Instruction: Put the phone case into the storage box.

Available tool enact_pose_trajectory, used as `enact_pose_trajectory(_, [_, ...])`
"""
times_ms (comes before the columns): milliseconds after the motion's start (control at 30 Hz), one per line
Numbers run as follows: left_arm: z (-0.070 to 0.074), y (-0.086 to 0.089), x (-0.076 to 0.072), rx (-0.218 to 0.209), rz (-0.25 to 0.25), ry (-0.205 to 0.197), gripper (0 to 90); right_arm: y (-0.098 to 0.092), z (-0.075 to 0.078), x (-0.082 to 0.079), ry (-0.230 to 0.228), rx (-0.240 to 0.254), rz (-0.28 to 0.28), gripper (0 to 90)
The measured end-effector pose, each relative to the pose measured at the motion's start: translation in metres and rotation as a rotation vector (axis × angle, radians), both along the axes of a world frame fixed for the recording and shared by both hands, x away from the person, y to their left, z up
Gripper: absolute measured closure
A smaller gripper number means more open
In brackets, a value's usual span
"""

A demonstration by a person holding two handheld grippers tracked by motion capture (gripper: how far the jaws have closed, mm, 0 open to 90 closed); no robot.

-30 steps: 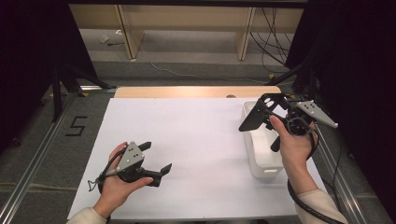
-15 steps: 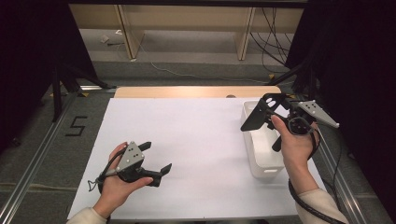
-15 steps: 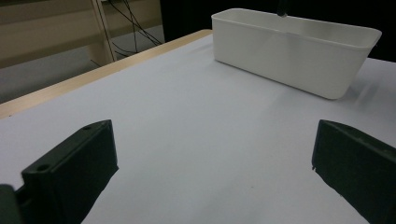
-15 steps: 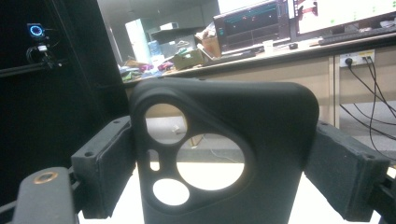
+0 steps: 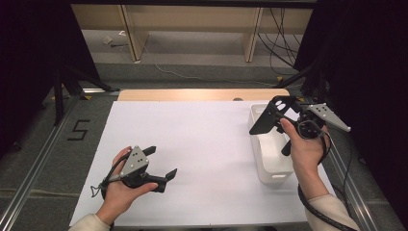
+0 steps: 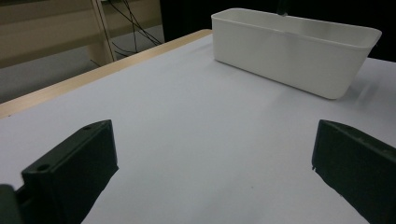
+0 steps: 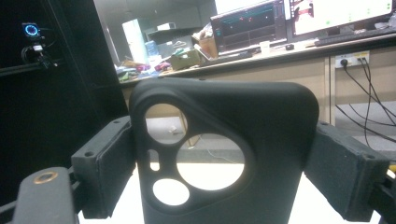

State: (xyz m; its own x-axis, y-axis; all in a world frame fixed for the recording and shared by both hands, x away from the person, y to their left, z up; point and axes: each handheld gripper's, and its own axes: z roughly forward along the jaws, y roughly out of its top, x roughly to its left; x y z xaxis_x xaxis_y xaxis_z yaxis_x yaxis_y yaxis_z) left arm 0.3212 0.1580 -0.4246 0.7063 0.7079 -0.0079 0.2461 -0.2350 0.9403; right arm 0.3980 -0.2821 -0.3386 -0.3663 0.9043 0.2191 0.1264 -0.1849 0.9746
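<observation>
A black phone case (image 5: 269,113) (image 7: 224,154) with round camera cut-outs is clamped by its side edges in my right gripper (image 5: 275,115) (image 7: 224,172), which is shut on it and held in the air above the white bin (image 5: 272,154) (image 6: 294,51) at the table's right. My left gripper (image 5: 162,163) (image 6: 210,172) rests low over the white table sheet (image 5: 207,144) near the front left. Its jaws stand wide open with nothing between them, and they point toward the bin.
A wooden strip (image 5: 202,94) edges the far side of the table. Shelving legs and cables (image 5: 279,29) lie on the floor beyond. Metal rails (image 5: 38,159) run along both table sides. A desk with monitors (image 7: 299,18) stands far off in the right gripper view.
</observation>
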Motion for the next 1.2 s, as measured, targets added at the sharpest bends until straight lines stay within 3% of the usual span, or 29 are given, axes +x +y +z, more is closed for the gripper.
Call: enact_pose_trajectory(1200, [0.0004,0.0001,-0.0002,0.000,0.001,-0.003,0.0,-0.0088,0.0000,0.0017,-0.004,-0.006,-0.033,16.0])
